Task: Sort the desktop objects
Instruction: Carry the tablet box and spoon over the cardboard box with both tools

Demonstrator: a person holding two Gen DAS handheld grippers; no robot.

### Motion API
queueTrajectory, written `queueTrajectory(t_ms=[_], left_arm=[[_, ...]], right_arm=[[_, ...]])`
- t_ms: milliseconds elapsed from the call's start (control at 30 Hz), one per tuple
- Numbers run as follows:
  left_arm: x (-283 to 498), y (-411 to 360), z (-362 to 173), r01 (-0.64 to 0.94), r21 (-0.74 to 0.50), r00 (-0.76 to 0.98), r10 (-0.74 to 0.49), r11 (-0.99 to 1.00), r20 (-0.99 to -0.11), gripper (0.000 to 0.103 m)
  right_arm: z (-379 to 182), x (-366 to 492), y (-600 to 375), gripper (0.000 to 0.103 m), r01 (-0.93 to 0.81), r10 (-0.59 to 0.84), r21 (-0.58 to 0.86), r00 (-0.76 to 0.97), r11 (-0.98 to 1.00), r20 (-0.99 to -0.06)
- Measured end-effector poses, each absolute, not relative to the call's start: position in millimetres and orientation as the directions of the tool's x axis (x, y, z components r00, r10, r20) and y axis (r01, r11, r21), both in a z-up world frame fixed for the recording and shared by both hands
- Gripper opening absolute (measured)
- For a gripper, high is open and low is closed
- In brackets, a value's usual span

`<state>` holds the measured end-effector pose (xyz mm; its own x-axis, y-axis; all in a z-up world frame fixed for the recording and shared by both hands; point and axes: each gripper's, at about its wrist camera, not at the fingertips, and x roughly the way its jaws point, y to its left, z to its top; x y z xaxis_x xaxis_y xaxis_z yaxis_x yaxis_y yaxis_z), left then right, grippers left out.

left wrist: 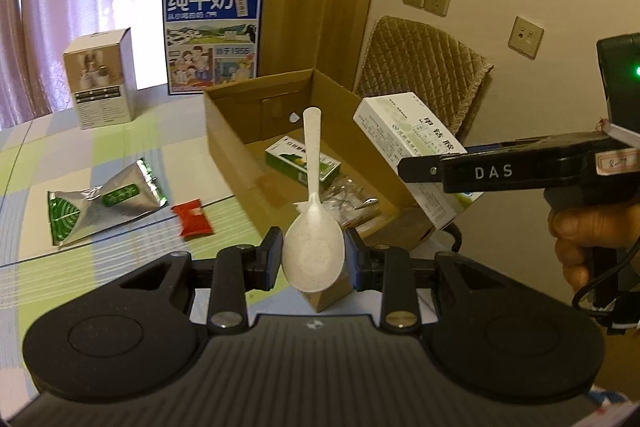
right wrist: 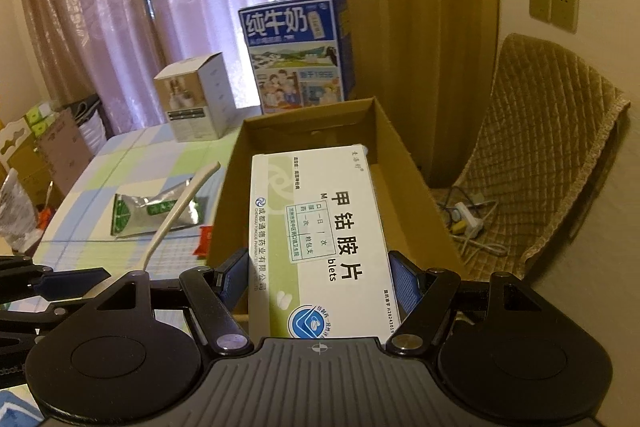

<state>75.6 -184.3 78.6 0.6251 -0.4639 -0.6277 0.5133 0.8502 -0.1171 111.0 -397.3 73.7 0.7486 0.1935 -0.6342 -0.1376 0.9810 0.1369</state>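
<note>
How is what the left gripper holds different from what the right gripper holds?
The left gripper pinches a slim white spoon by its bowl, handle pointing away. The right gripper clamps a broad, flat white medicine box with printed text, jaws much wider. Both are held off the table near the cardboard box.

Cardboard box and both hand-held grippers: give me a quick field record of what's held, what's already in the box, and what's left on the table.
left hand-held gripper: shut on white spoon, bowl between the pads, handle pointing away
right hand-held gripper: shut on white medicine box, held over the cardboard box
in cardboard box: green medicine box, clear plastic item
on table: silver-green pouch, red packet
table's far end: milk carton, white carton
</note>
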Motion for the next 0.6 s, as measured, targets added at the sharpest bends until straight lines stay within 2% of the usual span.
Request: queueTrajectory(t_ms=[600], left_arm=[[109, -231, 67, 0.515, -0.154, 0.602, -0.484, 0.843, -0.635, 0.027]], right_arm=[[69, 139, -429, 0.069, -0.125, 0.187, 0.141, 0.747, 0.982, -0.638]])
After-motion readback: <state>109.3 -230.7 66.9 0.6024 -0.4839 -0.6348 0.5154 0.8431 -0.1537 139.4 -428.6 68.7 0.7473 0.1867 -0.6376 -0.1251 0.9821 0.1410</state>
